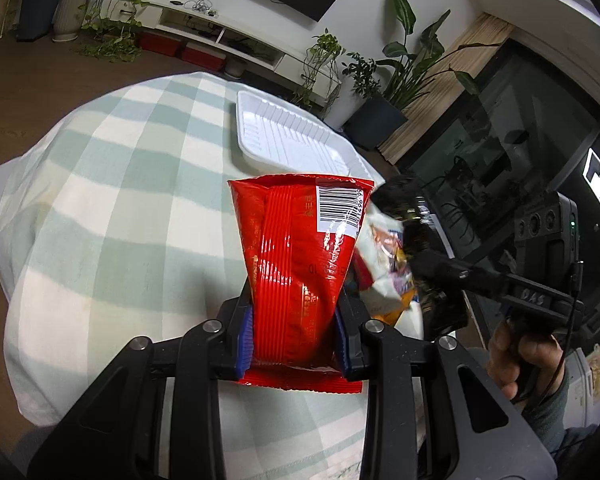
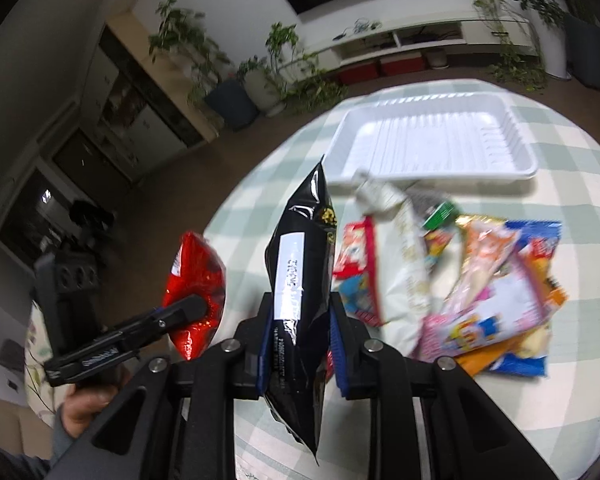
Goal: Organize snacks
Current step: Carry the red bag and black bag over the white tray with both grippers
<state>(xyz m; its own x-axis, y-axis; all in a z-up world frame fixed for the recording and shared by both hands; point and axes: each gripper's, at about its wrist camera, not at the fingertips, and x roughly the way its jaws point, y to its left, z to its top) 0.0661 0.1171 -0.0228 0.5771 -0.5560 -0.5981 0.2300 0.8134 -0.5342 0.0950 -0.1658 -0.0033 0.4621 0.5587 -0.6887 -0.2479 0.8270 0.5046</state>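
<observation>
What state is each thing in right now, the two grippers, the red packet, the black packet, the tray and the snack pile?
Left gripper: shut on the red packet.
Red packet: held upright, off the table.
Right gripper: shut on the black packet.
Black packet: held, lifted clear of the pile.
White tray: empty, flat on the table.
Snack pile: loose on the checked cloth, not yet sorted.

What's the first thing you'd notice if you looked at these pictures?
A shiny red snack bag squeezed in the left claw, and a glossy black snack bag squeezed in the right claw. Behind them, a white ribbed plastic tray sits empty beside a colourful heap of snack packets.
</observation>
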